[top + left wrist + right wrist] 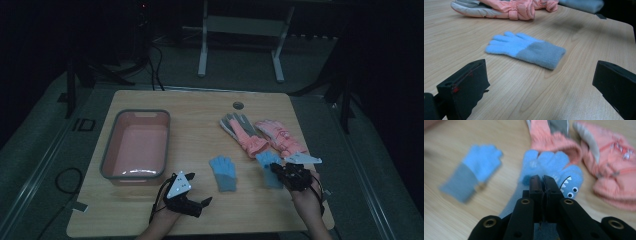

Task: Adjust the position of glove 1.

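R gripper [543,178] clamped on blue glove [549,162], L gripper [541,82] wide

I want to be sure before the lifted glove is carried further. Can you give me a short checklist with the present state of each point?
1. Right gripper shut on the shark-face blue glove: ok.
2. How firmly the fabric is pinched: cannot tell, the view is blurred.
3. Left gripper open and holding nothing: ok.
4. Second blue glove lying flat, apart from both grippers: ok.
5. Grey bin has free room inside: ok.
6. Pink gloves not caught up with the held glove: cannot tell.
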`<action>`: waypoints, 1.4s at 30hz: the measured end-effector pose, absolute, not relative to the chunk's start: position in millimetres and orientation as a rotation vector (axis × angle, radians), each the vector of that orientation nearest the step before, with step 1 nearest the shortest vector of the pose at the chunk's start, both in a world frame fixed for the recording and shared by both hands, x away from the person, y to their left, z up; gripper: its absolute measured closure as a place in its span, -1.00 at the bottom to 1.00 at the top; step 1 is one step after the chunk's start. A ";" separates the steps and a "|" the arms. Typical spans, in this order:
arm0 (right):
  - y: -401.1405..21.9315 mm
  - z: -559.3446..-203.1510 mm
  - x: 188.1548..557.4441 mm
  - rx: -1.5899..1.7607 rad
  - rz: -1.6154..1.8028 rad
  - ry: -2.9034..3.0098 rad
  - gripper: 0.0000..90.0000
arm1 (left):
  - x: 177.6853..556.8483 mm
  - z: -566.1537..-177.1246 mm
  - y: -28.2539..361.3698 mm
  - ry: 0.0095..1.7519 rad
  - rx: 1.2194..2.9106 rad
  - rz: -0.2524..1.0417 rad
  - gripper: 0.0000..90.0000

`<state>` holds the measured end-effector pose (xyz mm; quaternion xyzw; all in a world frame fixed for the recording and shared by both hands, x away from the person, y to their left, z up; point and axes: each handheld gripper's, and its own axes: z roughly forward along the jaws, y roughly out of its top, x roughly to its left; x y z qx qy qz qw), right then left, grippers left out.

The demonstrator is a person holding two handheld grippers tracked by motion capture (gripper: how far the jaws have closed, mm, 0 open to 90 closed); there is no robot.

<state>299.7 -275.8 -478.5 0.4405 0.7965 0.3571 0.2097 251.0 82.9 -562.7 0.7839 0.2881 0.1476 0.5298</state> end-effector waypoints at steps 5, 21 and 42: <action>-248.3 -454.9 298.4 1.197 1.017 2.195 0.93 | 250.9 -562.7 82.9 0.684 1.873 0.356 -1.00; -164.1 -468.0 310.2 1.087 1.111 2.353 0.93 | 250.0 -562.7 82.3 0.679 1.874 0.362 -0.99; -148.7 -515.7 322.8 1.127 0.999 2.475 0.92 | 249.9 -562.6 82.2 0.675 1.879 0.360 -1.00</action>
